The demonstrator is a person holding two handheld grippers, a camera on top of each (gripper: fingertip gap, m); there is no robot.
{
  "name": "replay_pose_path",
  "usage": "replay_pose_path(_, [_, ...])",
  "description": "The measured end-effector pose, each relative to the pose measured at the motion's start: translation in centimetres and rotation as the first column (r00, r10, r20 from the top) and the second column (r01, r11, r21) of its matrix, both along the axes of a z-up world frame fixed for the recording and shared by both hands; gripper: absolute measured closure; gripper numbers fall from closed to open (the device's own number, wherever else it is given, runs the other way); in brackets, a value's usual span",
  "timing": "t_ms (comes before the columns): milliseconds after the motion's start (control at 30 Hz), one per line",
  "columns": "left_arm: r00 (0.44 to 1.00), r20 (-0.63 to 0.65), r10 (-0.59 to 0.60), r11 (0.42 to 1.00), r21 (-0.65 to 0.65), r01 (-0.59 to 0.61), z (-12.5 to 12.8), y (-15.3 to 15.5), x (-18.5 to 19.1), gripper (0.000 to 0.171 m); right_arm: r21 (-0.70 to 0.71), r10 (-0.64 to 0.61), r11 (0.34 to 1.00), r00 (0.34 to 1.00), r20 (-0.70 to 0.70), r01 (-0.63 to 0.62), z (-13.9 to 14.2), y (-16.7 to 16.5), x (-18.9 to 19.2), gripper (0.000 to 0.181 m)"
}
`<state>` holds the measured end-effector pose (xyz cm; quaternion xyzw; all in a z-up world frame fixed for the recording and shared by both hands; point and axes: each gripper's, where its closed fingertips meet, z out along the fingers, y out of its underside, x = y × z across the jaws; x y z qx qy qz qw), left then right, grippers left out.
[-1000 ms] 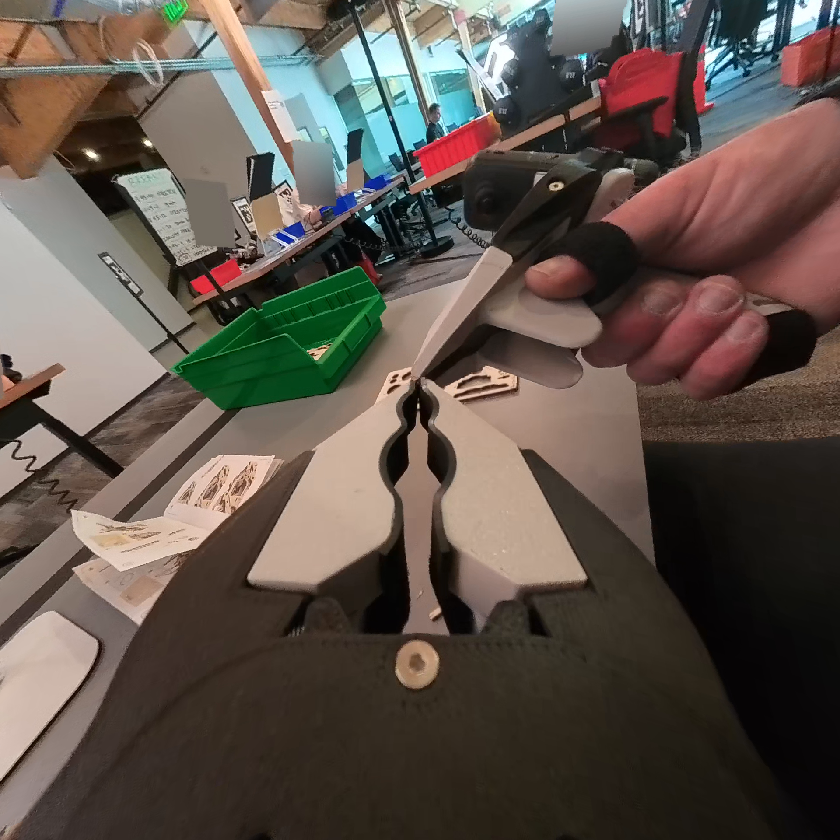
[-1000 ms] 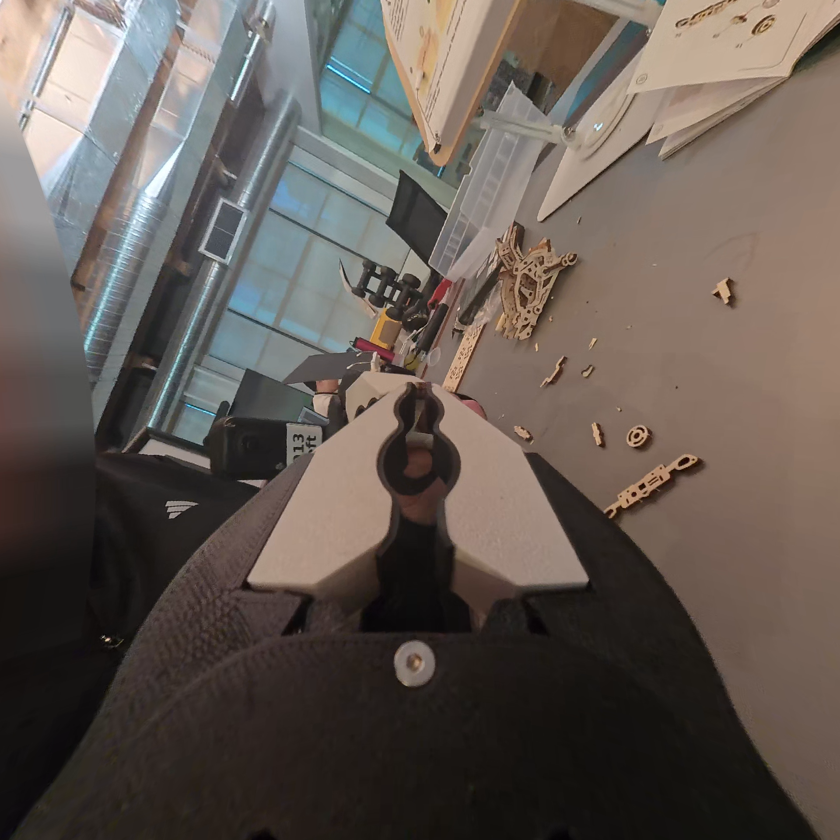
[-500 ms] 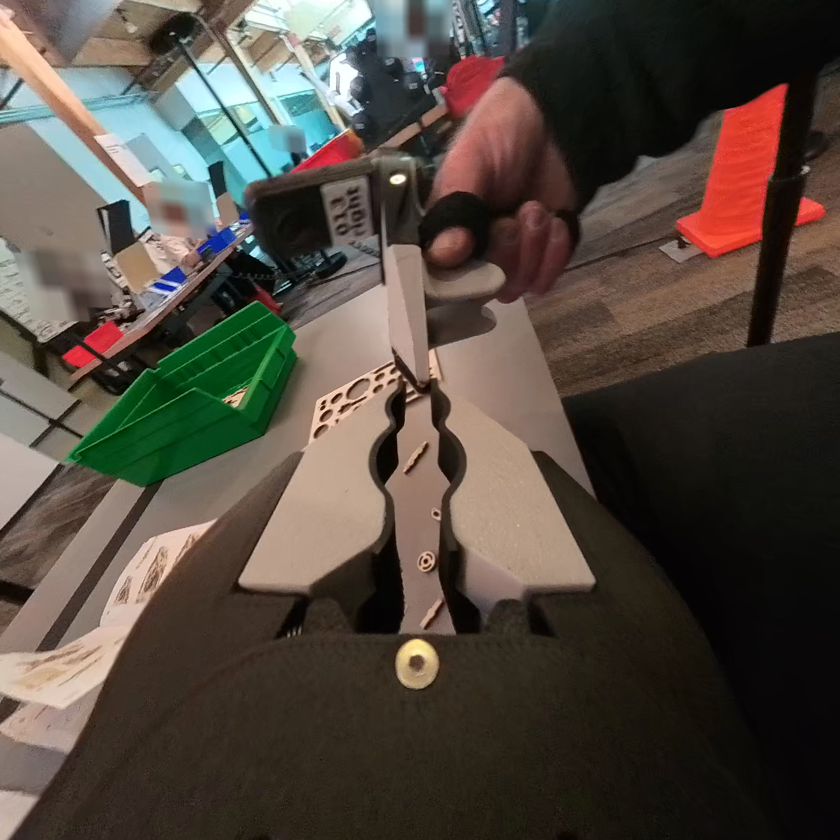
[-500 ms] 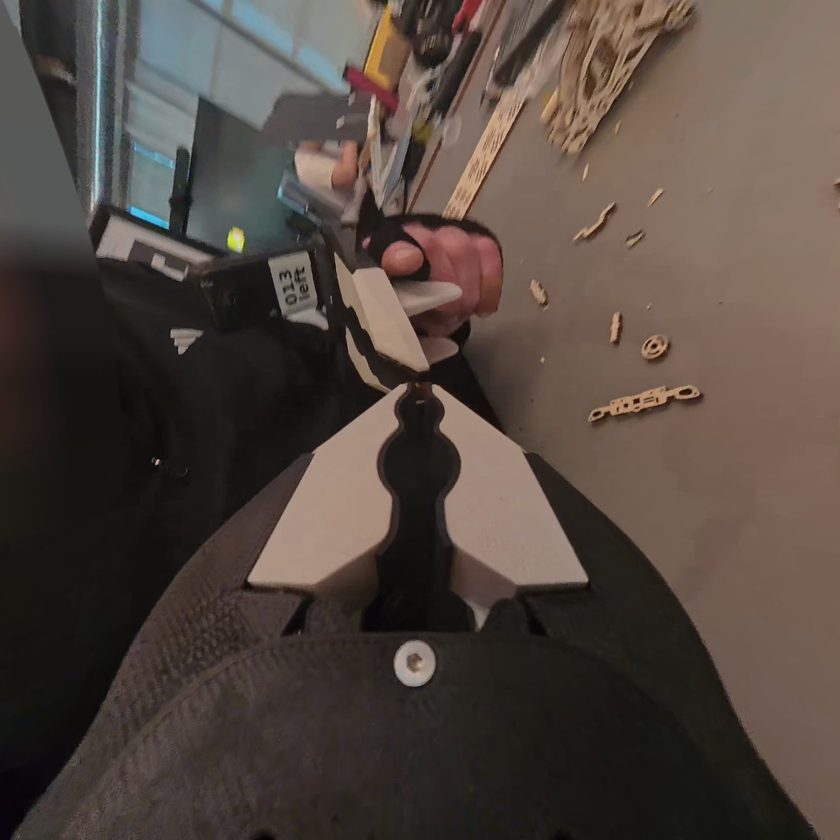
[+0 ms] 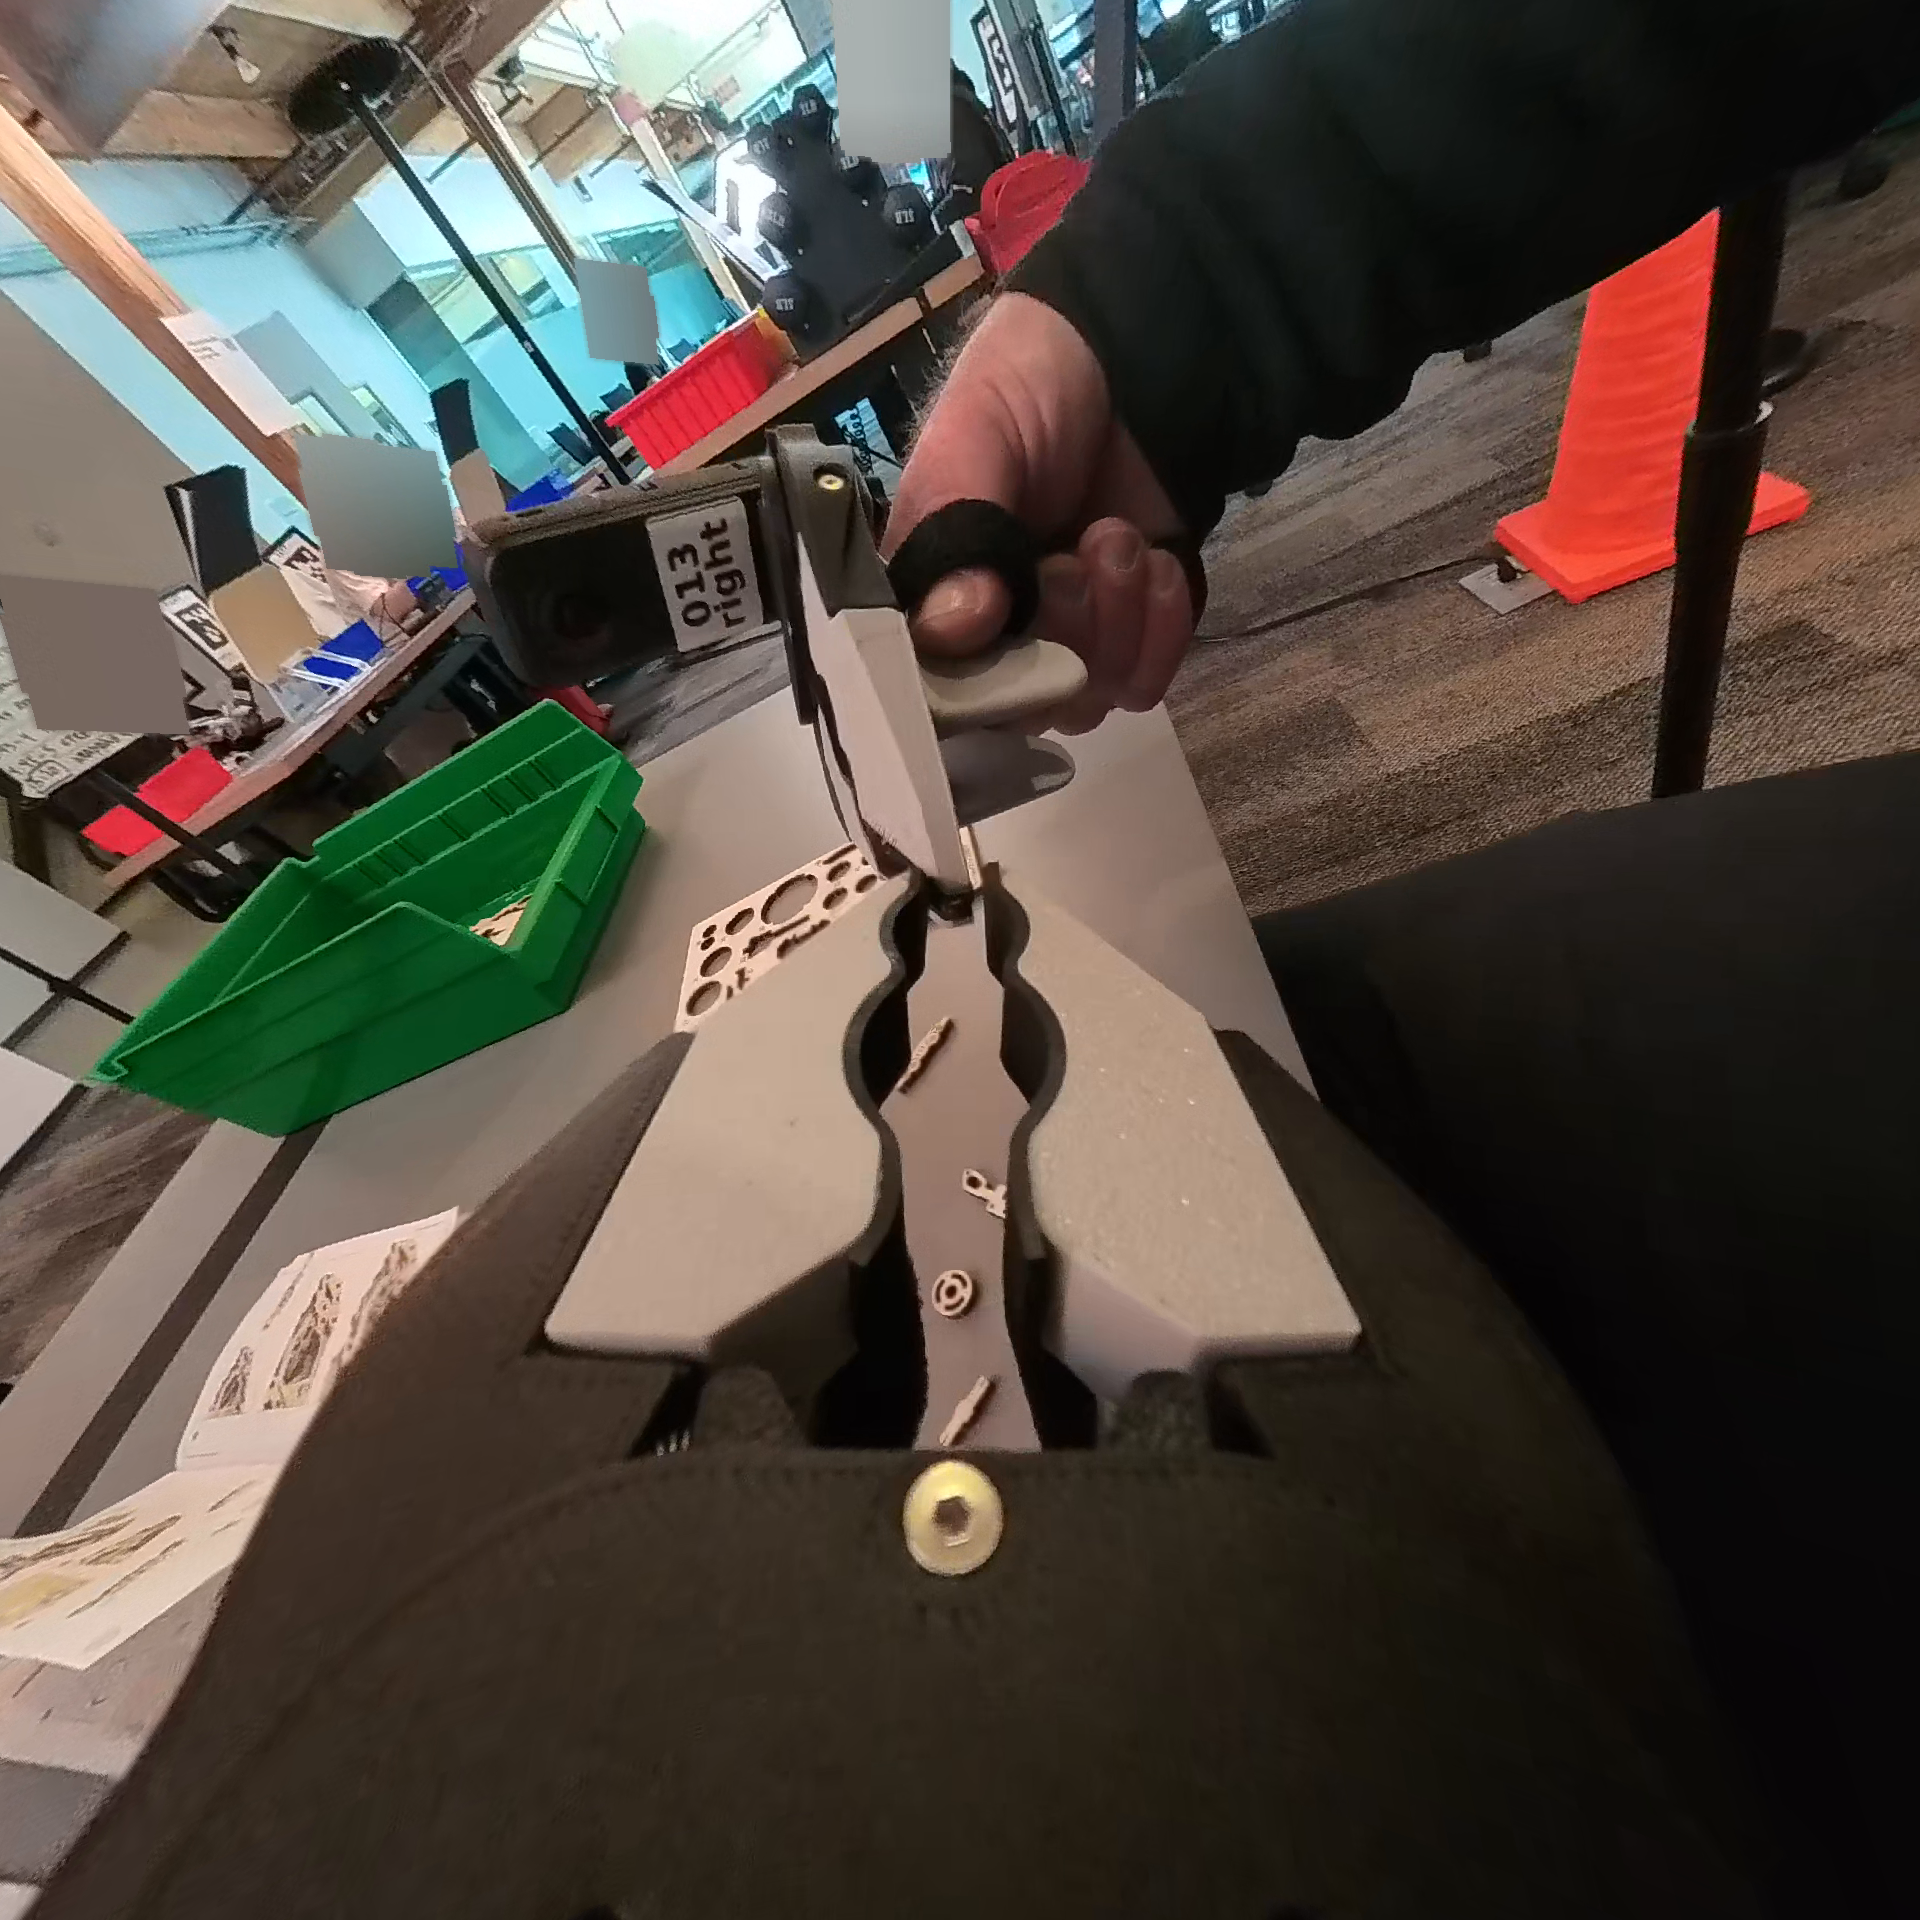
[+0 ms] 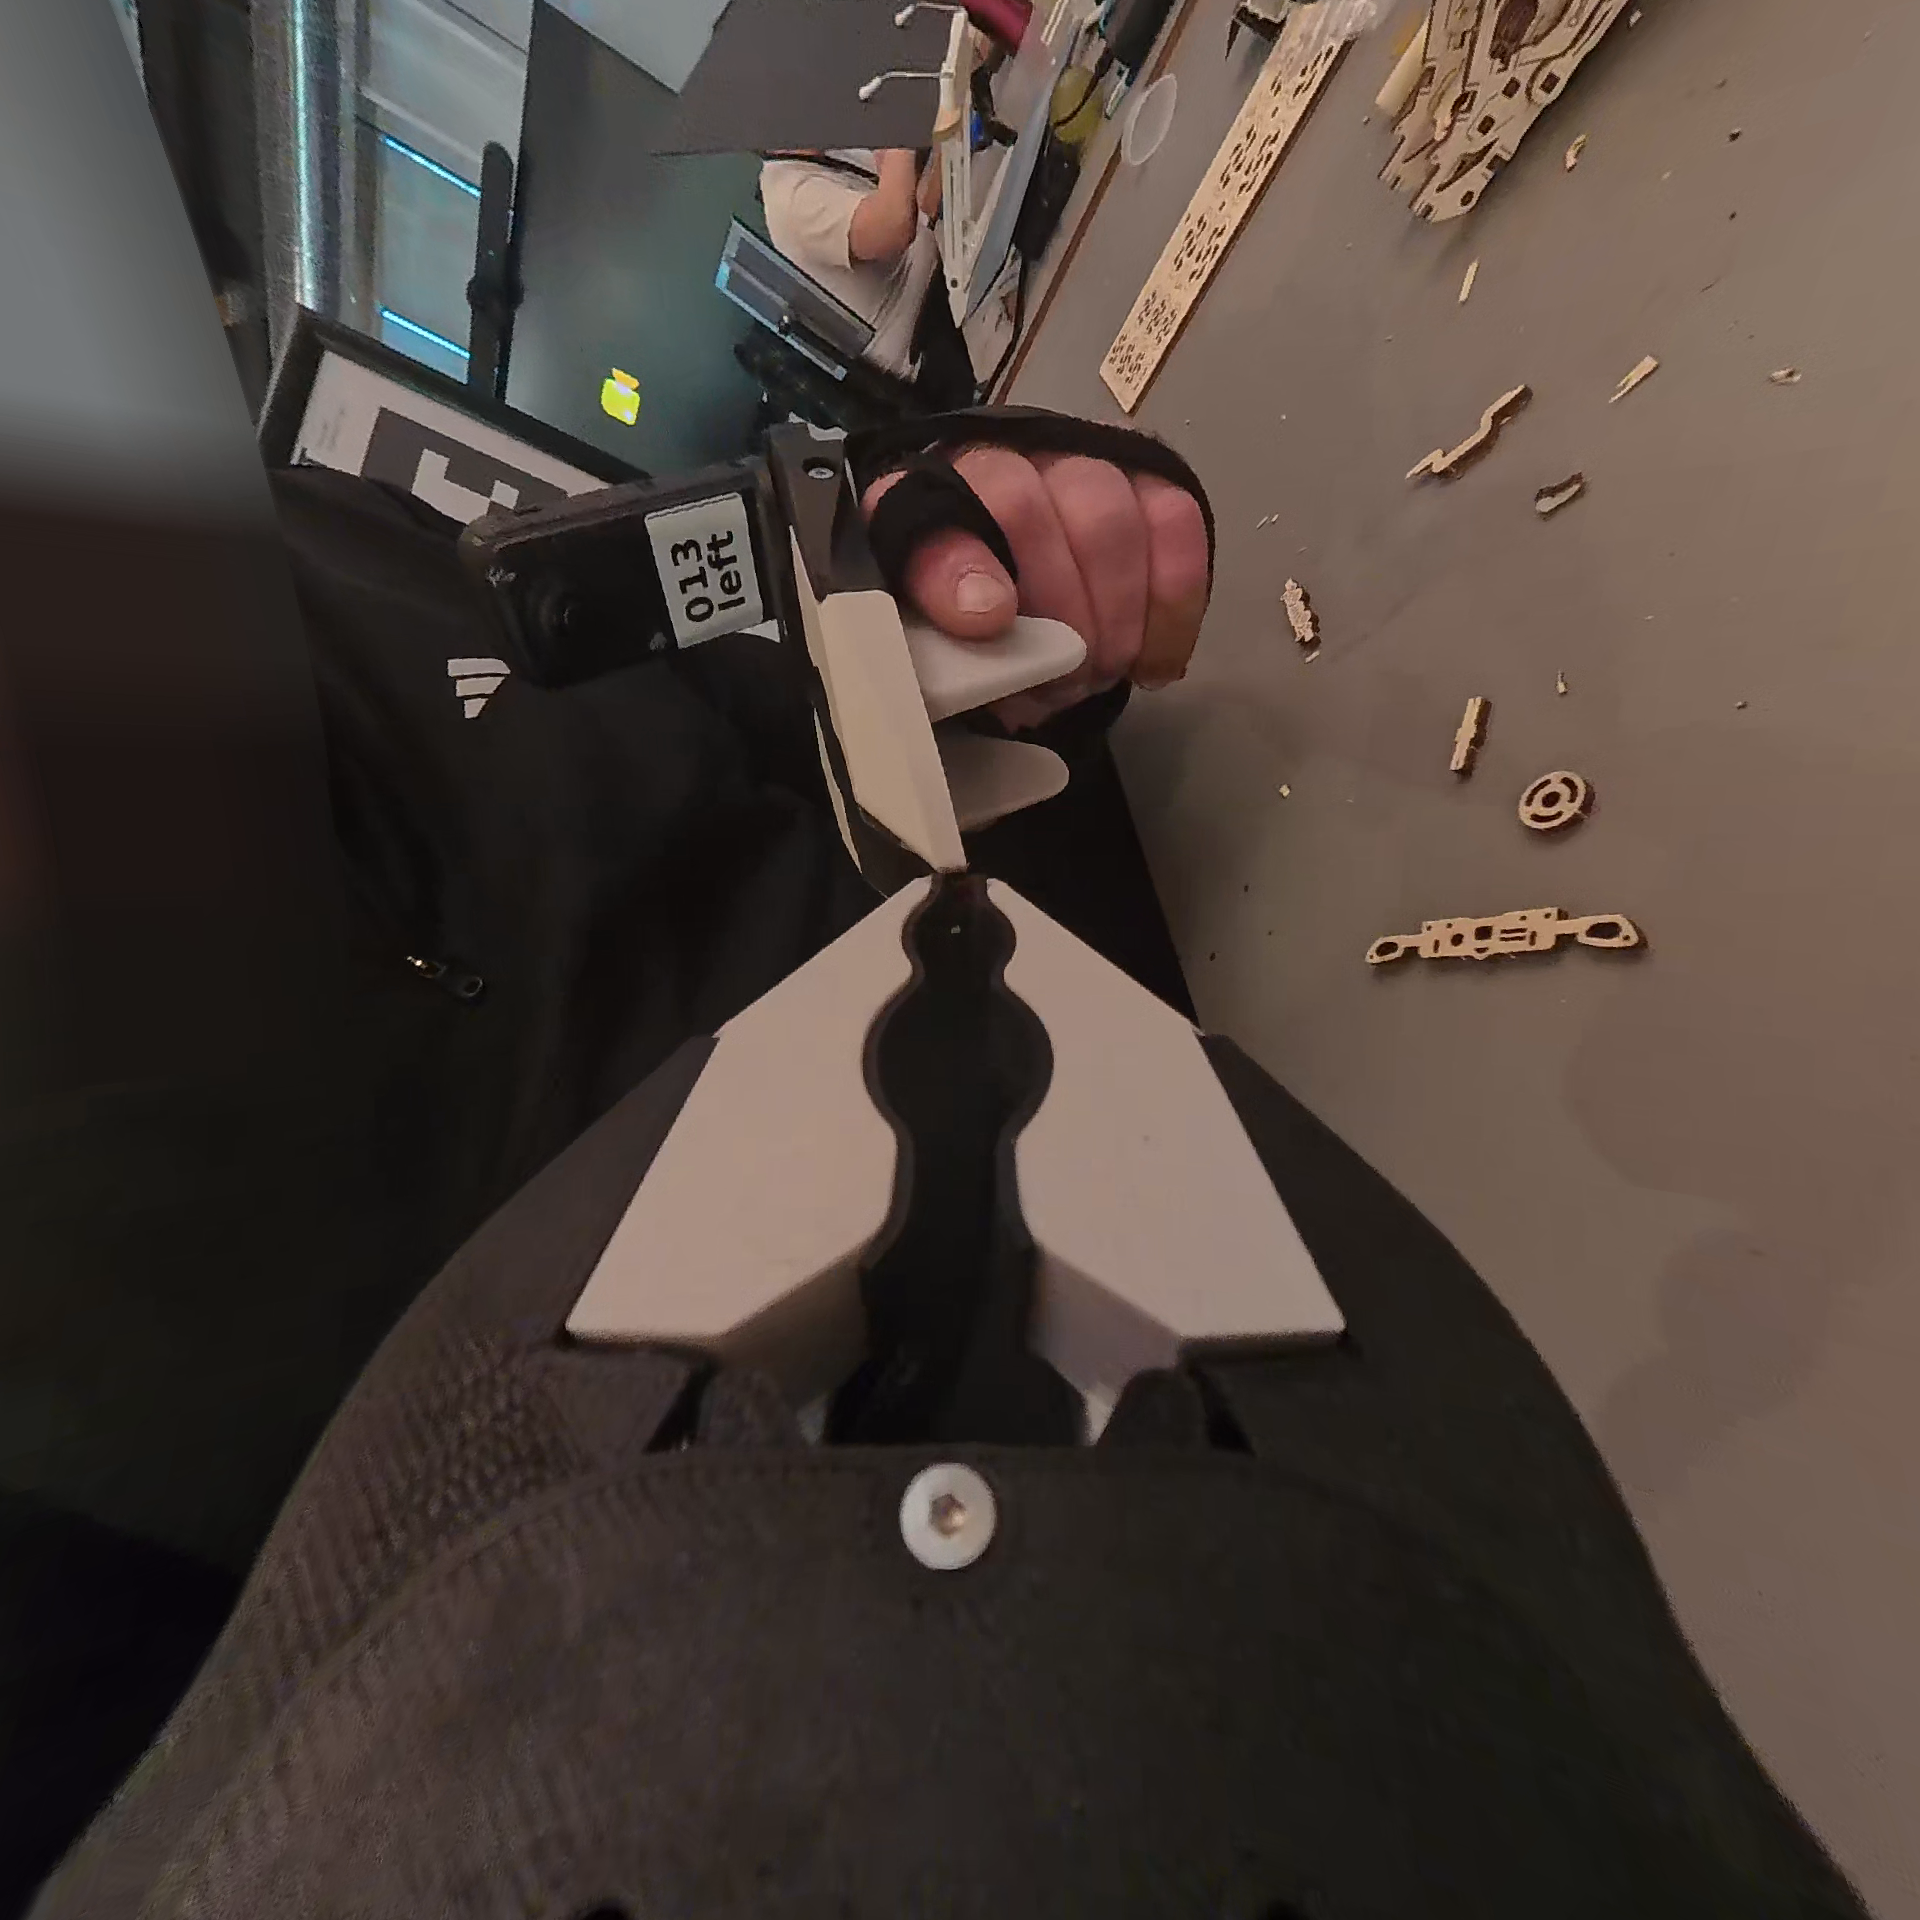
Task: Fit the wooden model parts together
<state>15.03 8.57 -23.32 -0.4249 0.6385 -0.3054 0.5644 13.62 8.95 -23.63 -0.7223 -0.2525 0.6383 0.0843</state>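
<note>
My left gripper and right gripper meet tip to tip above the grey table, near its front edge. In the right wrist view my right gripper has its jaws almost together on a tiny brownish wooden part. The left gripper comes down onto it from above. The left jaws stand a narrow gap apart, closed around that part and the right gripper's tip. The part is mostly hidden. A long perforated strip, a ring and a short bar lie loose on the table.
A green bin stands at the far left. A punched-out wooden sheet lies beyond the grippers. Instruction sheets lie at the left. A partly built wooden model and another punched sheet lie farther along. A black pole stands off the table. Less than 4 cm separates the two grippers' tips. My right gripper's tips are some 12 cm from the short bar.
Both grippers have swung round while staying tip to tip. The left jaws were touching at the tips a second ago and now stand a narrow gap apart.
</note>
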Motion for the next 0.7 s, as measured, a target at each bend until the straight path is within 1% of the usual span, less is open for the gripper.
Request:
replay_pose_path(233, [1.000,0.003,-0.016,1.000,-0.020,0.016,-0.2,-0.1,-0.1,0.168,-0.010,0.027,1.000,0.999,-0.024,-0.027,0.0,-0.2,0.0,0.181])
replay_pose_path(333, [1.000,0.014,0.004,1.000,-0.024,-0.004,-0.1,0.3,-0.2,0.169,-0.006,0.006,1.000,0.999,-0.038,-0.006,0.1,0.2,-0.1,0.181])
replay_pose_path(500, [0.994,0.047,0.098,0.995,-0.030,-0.096,0.2,1.8,-0.5,0.170,0.003,-0.136,0.991,0.986,-0.091,0.137,0.4,1.8,-0.4,0.180])
replay_pose_path(700, [0.980,0.084,0.179,0.984,-0.025,-0.177,0.6,3.4,-0.8,0.170,0.023,-0.312,0.948,0.940,-0.139,0.318,0.8,3.4,-0.6,0.180])
